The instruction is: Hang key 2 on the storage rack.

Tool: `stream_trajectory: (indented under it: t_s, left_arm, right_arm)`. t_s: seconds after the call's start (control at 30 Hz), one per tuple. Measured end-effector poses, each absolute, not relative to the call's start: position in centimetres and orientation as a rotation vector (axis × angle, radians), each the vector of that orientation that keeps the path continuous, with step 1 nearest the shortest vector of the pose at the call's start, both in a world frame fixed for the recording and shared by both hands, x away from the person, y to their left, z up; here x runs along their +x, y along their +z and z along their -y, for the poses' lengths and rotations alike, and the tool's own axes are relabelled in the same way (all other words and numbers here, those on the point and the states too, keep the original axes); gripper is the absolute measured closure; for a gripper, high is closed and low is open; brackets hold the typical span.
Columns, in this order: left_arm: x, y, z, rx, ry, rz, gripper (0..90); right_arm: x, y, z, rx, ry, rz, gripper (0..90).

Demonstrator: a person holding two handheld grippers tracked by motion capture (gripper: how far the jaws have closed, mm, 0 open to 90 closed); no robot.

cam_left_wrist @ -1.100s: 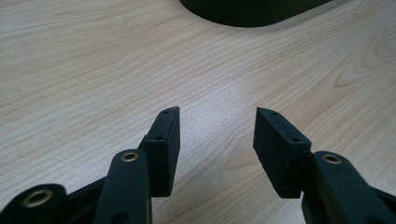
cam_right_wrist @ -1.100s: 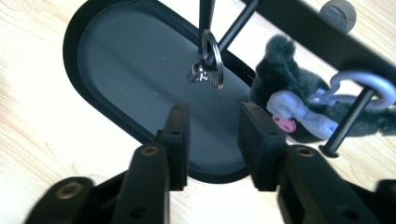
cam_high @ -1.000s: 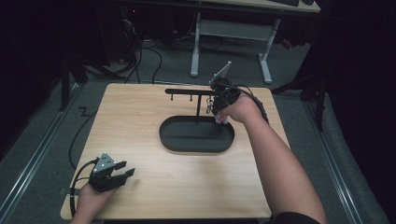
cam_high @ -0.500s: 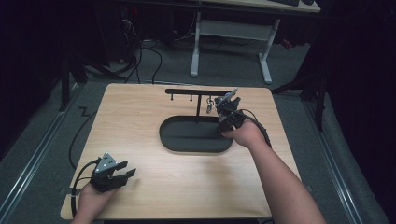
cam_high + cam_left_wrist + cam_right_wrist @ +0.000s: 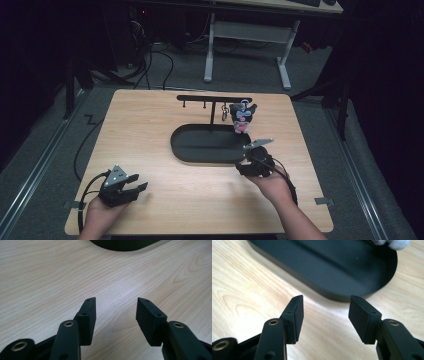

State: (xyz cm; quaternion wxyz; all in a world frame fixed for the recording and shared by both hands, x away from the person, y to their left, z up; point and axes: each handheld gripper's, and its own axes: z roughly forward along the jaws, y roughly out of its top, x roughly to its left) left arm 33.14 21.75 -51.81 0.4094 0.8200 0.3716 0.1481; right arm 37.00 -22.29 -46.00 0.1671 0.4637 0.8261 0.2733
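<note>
The plush keychain (image 5: 242, 118) hangs from the stand's crossbar (image 5: 214, 98), above the oval tray (image 5: 200, 150). The right gripper (image 5: 248, 161), its jaws just opened and empty, sits beside that tray. The left gripper (image 5: 131, 189) rests released, well apart.

Black oval tray (image 5: 200, 150) and rack (image 5: 214, 98), pale wood-grain table (image 5: 150, 125), grey-and-pink plush keychain (image 5: 242, 117).
</note>
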Motion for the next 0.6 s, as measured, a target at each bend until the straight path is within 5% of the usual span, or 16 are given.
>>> stream_trajectory:
  t_s: [0.4,0.6]
  left_arm:
    - [32.5,-51.9,-20.6,2.081,0.375,-0.882,48.2]
    - [32.3,-52.0,-19.7,2.084,0.39,-0.868,47.0]
  right_arm:
    - [29.2,-50.9,26.4,1.247,1.01,-2.044,38.2]
    - [28.8,-51.3,28.3,1.293,1.064,-2.026,35.7]
